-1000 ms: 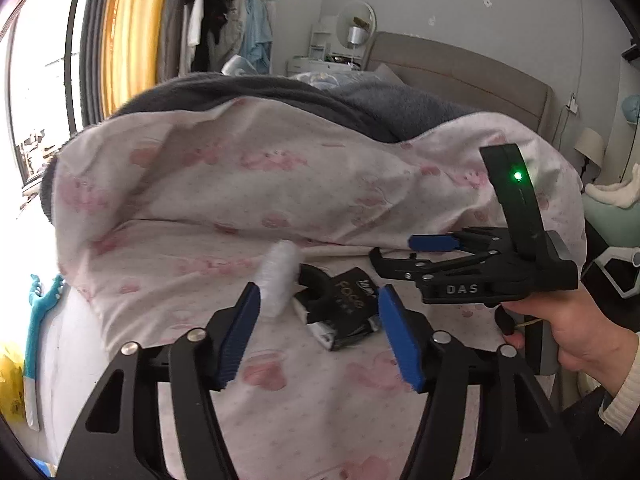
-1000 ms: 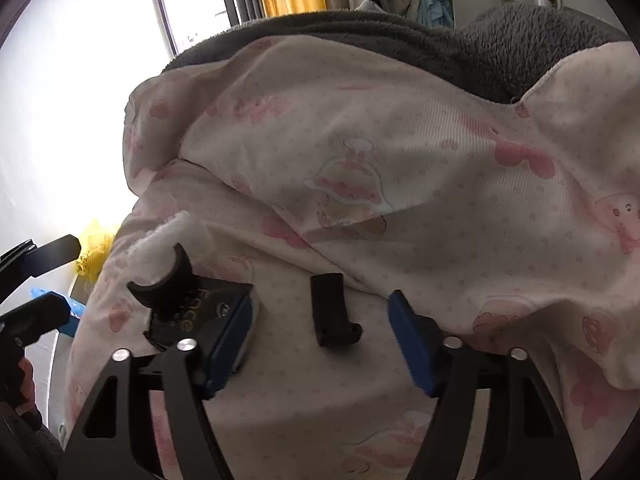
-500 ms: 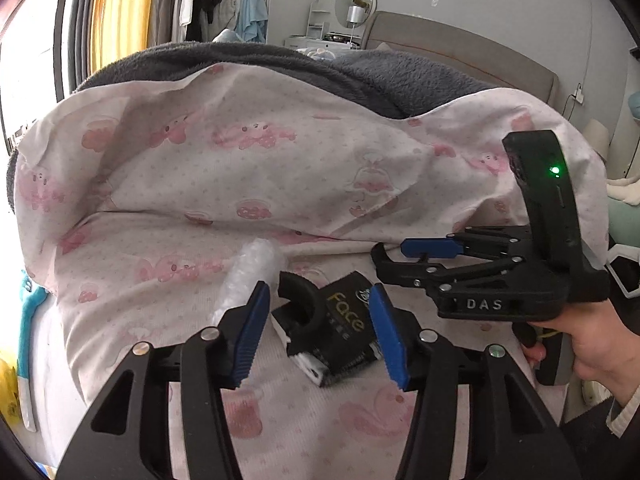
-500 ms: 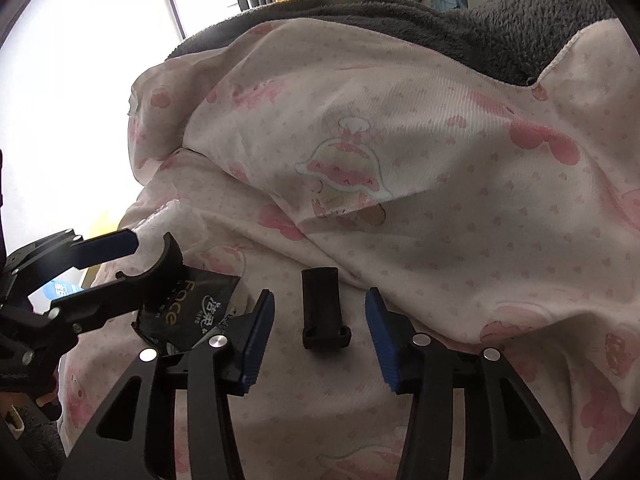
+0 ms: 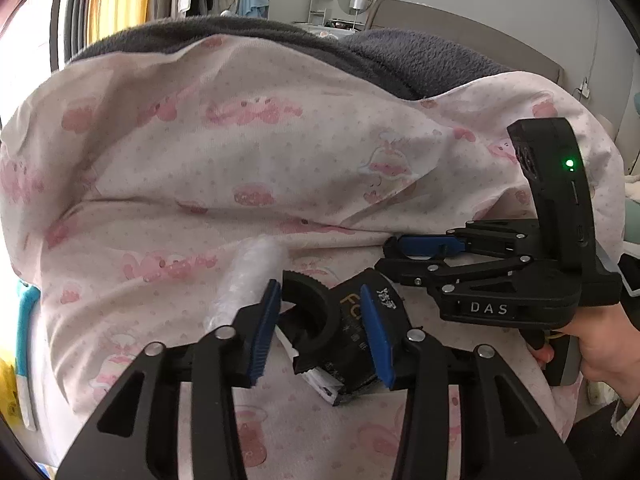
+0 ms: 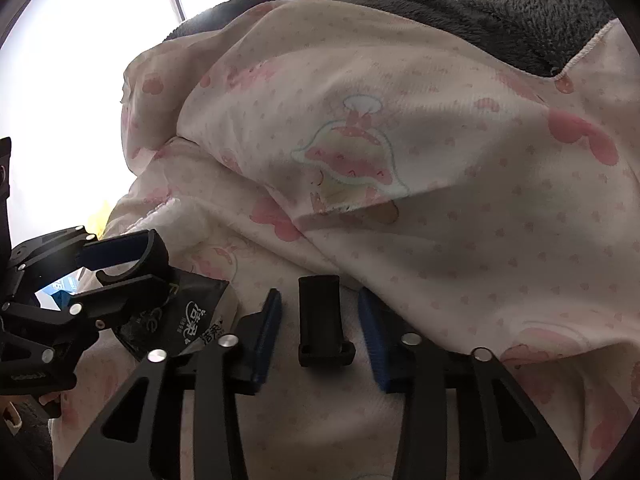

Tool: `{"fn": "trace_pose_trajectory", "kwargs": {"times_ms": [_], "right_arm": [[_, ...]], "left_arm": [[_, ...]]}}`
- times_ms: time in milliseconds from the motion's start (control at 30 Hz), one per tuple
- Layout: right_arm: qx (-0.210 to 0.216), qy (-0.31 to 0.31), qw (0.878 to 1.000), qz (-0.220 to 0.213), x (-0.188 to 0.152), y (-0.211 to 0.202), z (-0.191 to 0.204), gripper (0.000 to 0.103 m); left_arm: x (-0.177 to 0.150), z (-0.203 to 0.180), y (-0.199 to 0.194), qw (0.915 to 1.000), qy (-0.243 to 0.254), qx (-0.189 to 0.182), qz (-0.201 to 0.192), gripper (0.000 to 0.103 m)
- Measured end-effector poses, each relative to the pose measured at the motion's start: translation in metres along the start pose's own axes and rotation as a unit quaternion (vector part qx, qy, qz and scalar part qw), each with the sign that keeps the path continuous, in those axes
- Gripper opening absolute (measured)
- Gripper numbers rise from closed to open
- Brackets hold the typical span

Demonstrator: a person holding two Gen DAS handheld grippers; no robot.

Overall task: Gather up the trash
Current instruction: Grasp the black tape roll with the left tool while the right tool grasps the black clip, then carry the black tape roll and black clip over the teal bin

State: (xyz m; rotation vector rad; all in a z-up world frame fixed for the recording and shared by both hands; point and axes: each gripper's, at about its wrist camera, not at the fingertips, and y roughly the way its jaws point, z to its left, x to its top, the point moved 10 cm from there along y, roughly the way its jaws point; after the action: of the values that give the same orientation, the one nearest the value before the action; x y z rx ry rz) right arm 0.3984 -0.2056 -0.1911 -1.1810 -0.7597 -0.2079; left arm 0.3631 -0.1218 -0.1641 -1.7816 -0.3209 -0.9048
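Left gripper: jaws closing round ring and packet, not yet clamped.
Right gripper: closing astride clip, pads apart.
Bed: carries all.

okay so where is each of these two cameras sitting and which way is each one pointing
Left wrist: rides the left gripper, looking forward and down at the bed; its fingers straddle a curved black piece on a black packet; the right gripper and a hand show at right.
Right wrist: rides the right gripper, also angled down at the sheet; its fingers flank a small black clip.
Shared: packet, curved piece, pink-print sheet; each view shows the other gripper. Both jaws have just been closing.
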Motion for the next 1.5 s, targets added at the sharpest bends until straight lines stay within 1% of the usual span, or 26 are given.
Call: {"fn": "trace_pose_trajectory", "kwargs": {"times_ms": [33, 67, 100, 167, 200, 267, 467, 633, 800, 967, 1100, 1233, 1333, 1400, 1500], "right_arm": [[0.001, -0.003, 1.0, 0.001, 0.0, 0.001, 0.001, 0.031], [0.001, -0.005, 1.0, 0.003, 0.002, 0.006, 0.005, 0.023], [0.0, -0.009, 1.0, 0.004, 0.002, 0.007, 0.007, 0.02], [-0.005, -0.014, 1.0, 0.005, 0.002, 0.007, 0.009, 0.02], [-0.007, -0.016, 1.0, 0.004, 0.003, 0.006, 0.01, 0.02], [-0.01, -0.012, 1.0, 0.001, 0.004, 0.004, 0.01, 0.02], [-0.012, 0.009, 1.0, -0.023, 0.014, -0.012, 0.021, 0.02], [-0.011, 0.031, 0.998, -0.053, 0.02, -0.038, 0.028, 0.02], [-0.002, 0.051, 0.996, -0.068, 0.016, -0.058, 0.038, 0.02], [0.005, 0.053, 0.995, -0.083, 0.01, -0.08, 0.053, 0.02], [0.007, 0.064, 0.994, -0.092, 0.003, -0.093, 0.059, 0.02], [0.019, 0.078, 0.991, -0.106, -0.004, -0.109, 0.071, 0.02], [0.025, 0.073, 0.991, -0.113, -0.009, -0.119, 0.085, 0.02], [0.028, 0.067, 0.991, -0.114, -0.011, -0.121, 0.096, 0.02], [0.034, 0.058, 0.991, -0.114, -0.012, -0.121, 0.112, 0.02]], "left_arm": [[0.0, 0.0, 0.001, 1.0, -0.002, -0.002, 0.0, 0.043], [-0.001, 0.001, 0.002, 1.0, -0.003, -0.002, 0.0, 0.042], [-0.001, 0.001, 0.002, 1.0, -0.003, -0.002, 0.0, 0.04], [-0.001, 0.002, 0.003, 1.0, -0.003, 0.002, 0.001, 0.033], [-0.001, 0.002, 0.004, 1.0, -0.002, 0.005, 0.002, 0.028], [0.0, 0.002, 0.005, 1.0, -0.003, 0.007, 0.003, 0.025], [0.003, 0.002, -0.004, 0.9999, -0.006, 0.004, -0.008, 0.025], [0.008, 0.001, -0.026, 0.9995, -0.008, 0.001, -0.032, 0.025], [0.01, -0.002, -0.052, 0.9986, -0.011, 0.004, -0.052, 0.025], [0.01, -0.004, -0.074, 0.9979, -0.008, 0.009, -0.063, 0.025], [0.01, 0.0, -0.094, 0.9968, -0.011, 0.018, -0.077, 0.025], [0.008, 0.012, -0.111, 0.9954, -0.023, 0.032, -0.087, 0.025], [0.004, 0.019, -0.12, 0.9946, -0.035, 0.039, -0.09, 0.025], [-0.003, 0.023, -0.127, 0.9942, -0.039, 0.046, -0.089, 0.025], [-0.017, 0.031, -0.135, 0.9942, -0.032, 0.063, -0.081, 0.025]]}}
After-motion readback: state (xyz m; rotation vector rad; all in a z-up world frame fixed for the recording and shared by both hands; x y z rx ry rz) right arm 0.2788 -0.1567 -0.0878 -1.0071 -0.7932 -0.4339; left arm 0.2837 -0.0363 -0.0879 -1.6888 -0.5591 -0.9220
